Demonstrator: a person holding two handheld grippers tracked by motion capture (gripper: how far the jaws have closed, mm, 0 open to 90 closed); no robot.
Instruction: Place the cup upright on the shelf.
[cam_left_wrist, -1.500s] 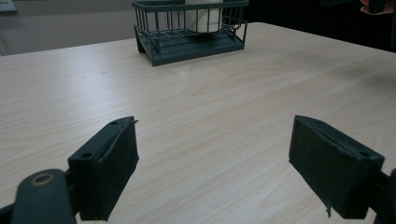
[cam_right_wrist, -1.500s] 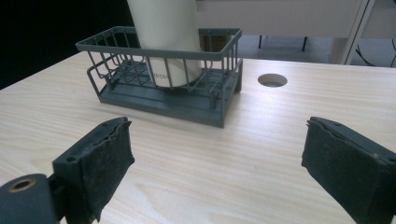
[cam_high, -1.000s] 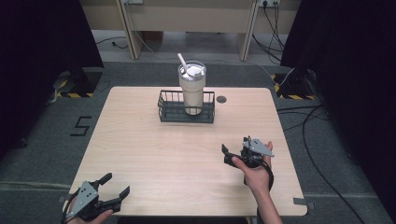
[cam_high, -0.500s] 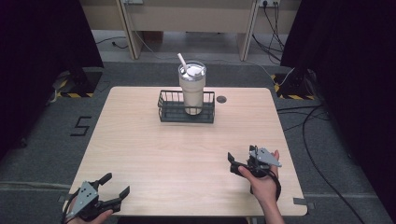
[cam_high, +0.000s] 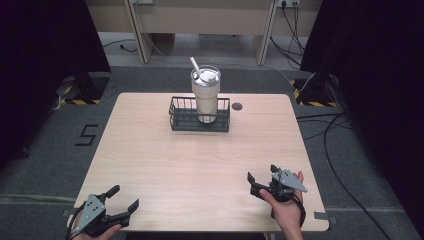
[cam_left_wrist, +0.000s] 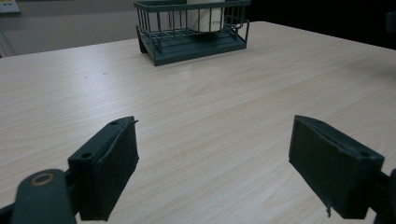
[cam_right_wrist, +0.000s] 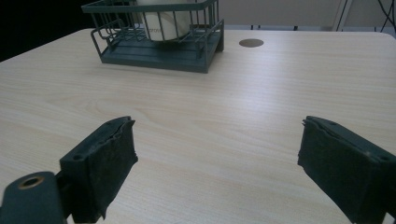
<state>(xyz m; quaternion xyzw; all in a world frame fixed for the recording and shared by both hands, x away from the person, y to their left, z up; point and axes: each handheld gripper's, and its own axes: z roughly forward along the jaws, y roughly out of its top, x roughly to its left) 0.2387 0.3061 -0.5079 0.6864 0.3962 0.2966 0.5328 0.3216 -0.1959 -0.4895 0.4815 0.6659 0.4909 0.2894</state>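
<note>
From above, a cup (cam_high: 205, 95) with a straw (cam_high: 195, 65) stands in a basket (cam_high: 199, 121) at the far middle of the table (cam_high: 150, 165). Your left gripper (cam_high: 122, 199) sits at the near left corner, your right gripper (cam_high: 261, 178) near the right edge, both empty, jaws apart.

In your left gripper view, the jaws gape over bare wood; the basket (cam_left_wrist: 191, 28) lies well ahead.

In your right gripper view, jaws are wide too; the round mark (cam_right_wrist: 251, 43) beside the basket (cam_right_wrist: 156, 35) may be a cable hole.
</note>
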